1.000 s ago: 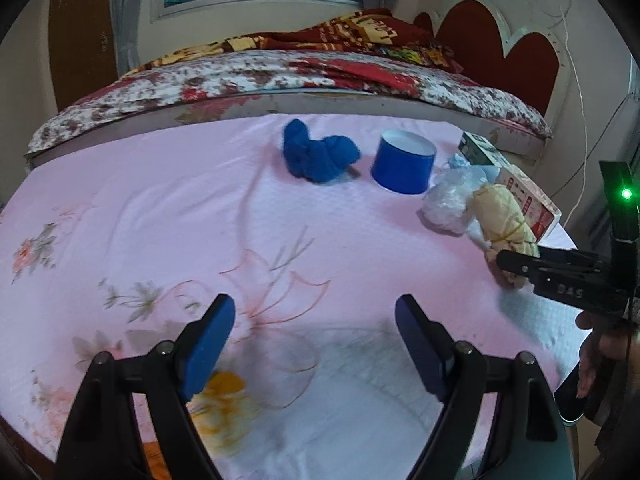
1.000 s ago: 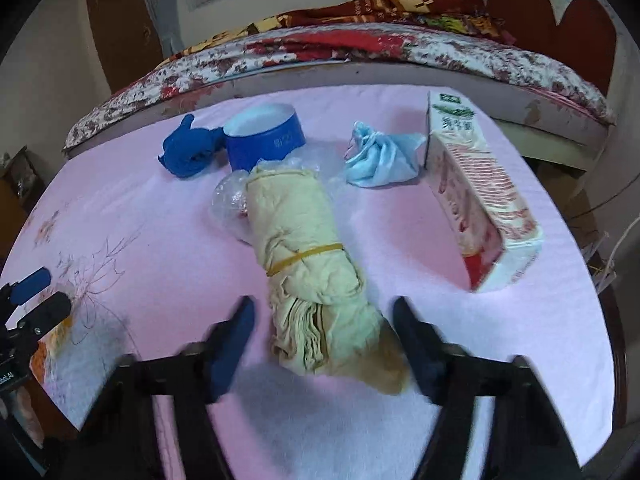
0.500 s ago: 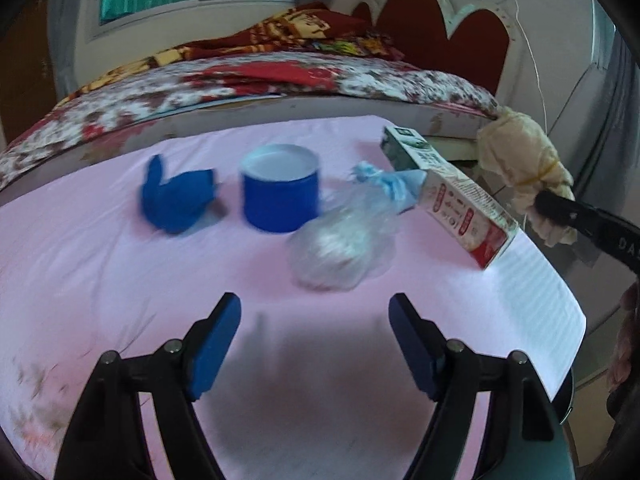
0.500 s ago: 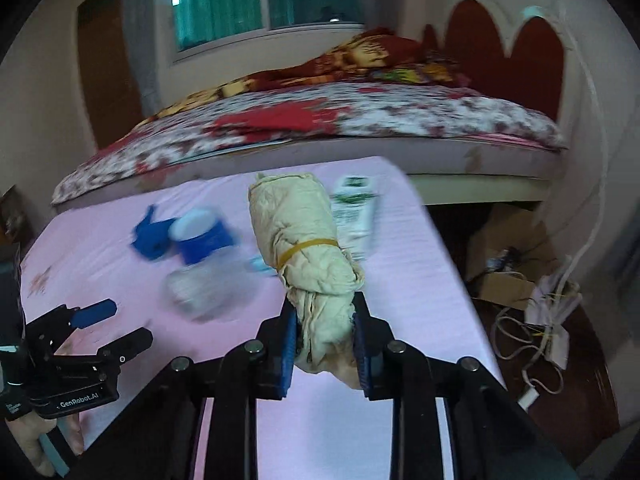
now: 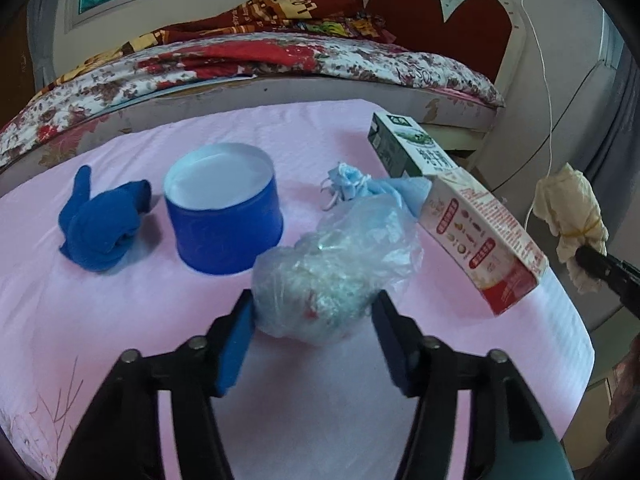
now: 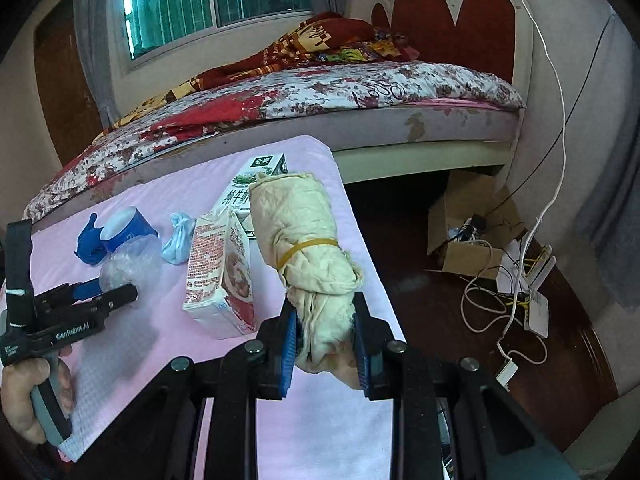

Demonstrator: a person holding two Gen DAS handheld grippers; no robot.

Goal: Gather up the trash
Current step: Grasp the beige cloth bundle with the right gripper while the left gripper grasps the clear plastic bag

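Between the left tool's (image 5: 312, 344) spread fingers sits a plastic bag (image 5: 336, 276).

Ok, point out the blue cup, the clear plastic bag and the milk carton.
blue cup (image 5: 228, 236): left wrist view, on its blue side wall.
clear plastic bag (image 5: 336, 272): left wrist view, middle of the crumpled film.
milk carton (image 5: 476, 232): left wrist view, on its printed long side.

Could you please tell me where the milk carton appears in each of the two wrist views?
Left wrist: the milk carton lies right of centre, reaching toward the table's right edge.
Right wrist: it sits left of centre, just left of the gripped cloth roll.
Shared landmark: the blue cup.
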